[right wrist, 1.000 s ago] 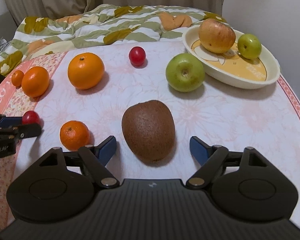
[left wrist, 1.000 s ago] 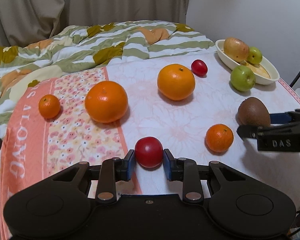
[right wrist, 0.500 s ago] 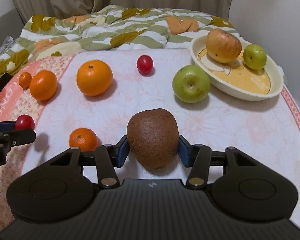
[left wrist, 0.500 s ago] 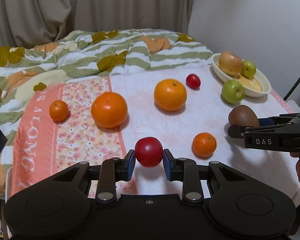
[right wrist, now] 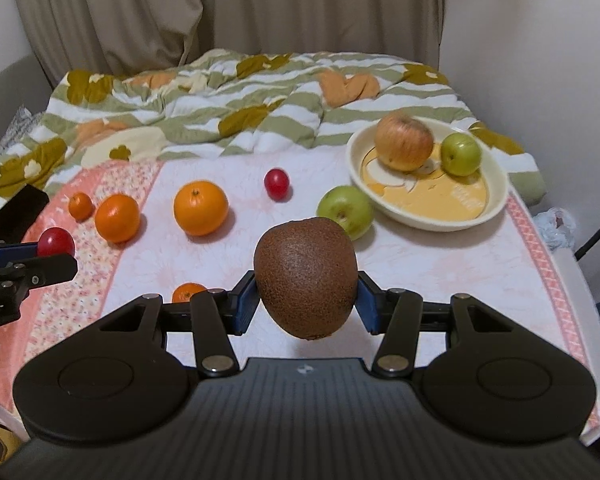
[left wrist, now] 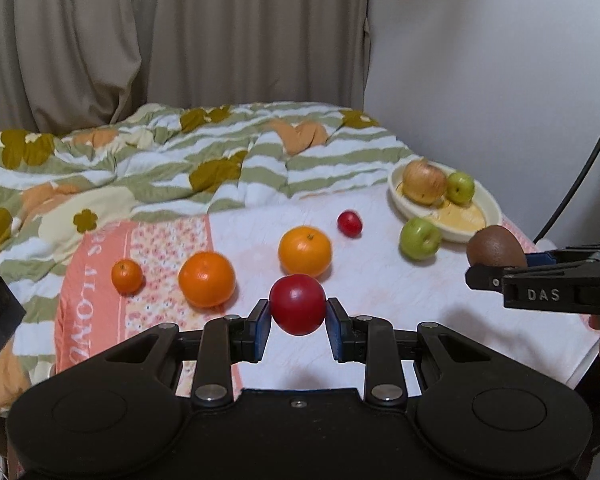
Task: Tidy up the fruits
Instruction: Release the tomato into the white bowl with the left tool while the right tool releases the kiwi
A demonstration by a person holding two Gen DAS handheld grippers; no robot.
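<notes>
Left to right from my end: small mandarin (left wrist: 127, 277) and a big orange (left wrist: 207, 279) sit on the floral strip at the left of the table (left wrist: 400, 304), untouched. Left gripper (left wrist: 298, 320) is closed on the red plum-like fruit (left wrist: 298, 304), blue pads touching both flanks, fruit held clear of the cloth. Grip sits low on a round glossy skin, so I'd judge a fast swing could squirt it out forward. Past it, a second big orange (left wrist: 305, 251) and another small red fruit (left wrist: 349, 222) lie mid-table; one more mandarin (right wrist: 188, 293) is half hidden behind the right gripper's left finger, directly under my travel path, so a low pass could knock it rolling. Right gripper (right wrist: 306, 304) is clamped on the kiwi (right wrist: 306, 278), lifted, long axis roughly upright, pads touching its lower half. Top-heavy hold; it may pivot between the pads if I tilt. Loose green apple (right wrist: 345, 211) rests just beside the cream bowl (right wrist: 496, 196), which holds a reddish apple (right wrist: 404, 143) and a small green apple (right wrist: 461, 154). Bowl is shallow and at the table's far right corner; dropping the kiwi from height could bounce it over the rim or shove the bowl toward the edge. The grippers are well apart now, but both heading bowl-ward risks a clash.
</notes>
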